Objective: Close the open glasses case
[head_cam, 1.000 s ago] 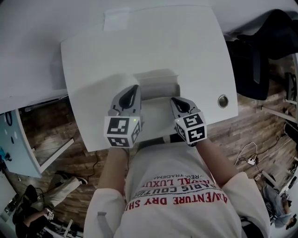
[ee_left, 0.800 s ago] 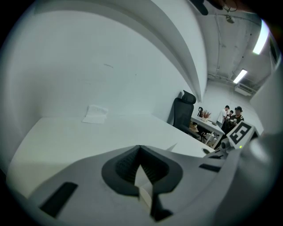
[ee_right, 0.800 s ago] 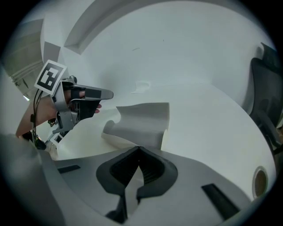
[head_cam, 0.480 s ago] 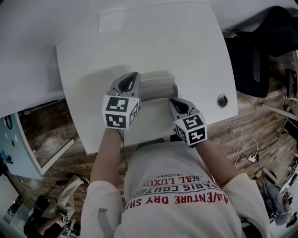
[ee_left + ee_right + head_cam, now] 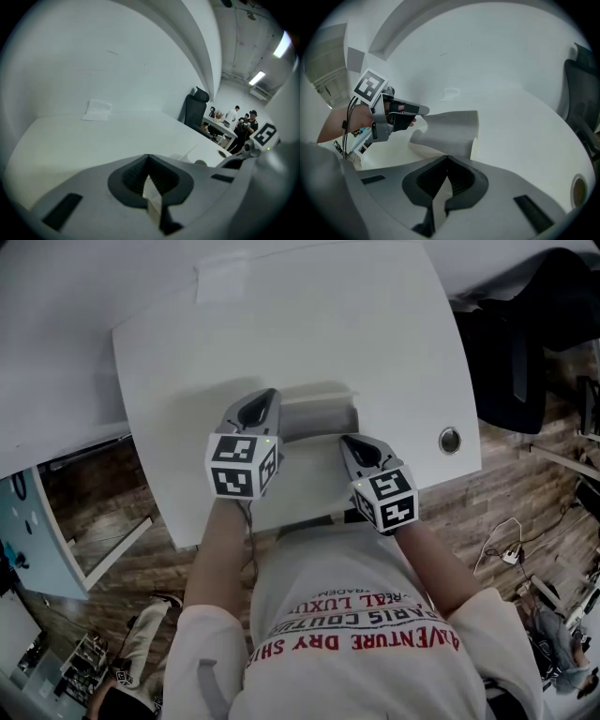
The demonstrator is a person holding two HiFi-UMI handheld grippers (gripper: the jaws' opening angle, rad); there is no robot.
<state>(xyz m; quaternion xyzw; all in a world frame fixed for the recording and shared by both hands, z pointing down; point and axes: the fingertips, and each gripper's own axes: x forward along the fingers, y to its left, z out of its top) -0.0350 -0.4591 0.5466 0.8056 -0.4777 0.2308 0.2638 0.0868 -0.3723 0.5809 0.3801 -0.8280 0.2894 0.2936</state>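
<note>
On the table (image 5: 375, 324), the case (image 5: 319, 416) lies open between left gripper (image 5: 148, 158) and right gripper (image 5: 447, 159), both closed on nothing; its lid (image 5: 452, 123) is best pressed down evenly from both sides.

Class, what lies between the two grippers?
The open glasses case lies between the left gripper and the right gripper, as the head view shows most clearly.

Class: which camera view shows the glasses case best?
The right gripper view: the glasses case lies open, almost whole, ahead of the jaws. The head view shows it partly covered; the left gripper view misses it.
</note>
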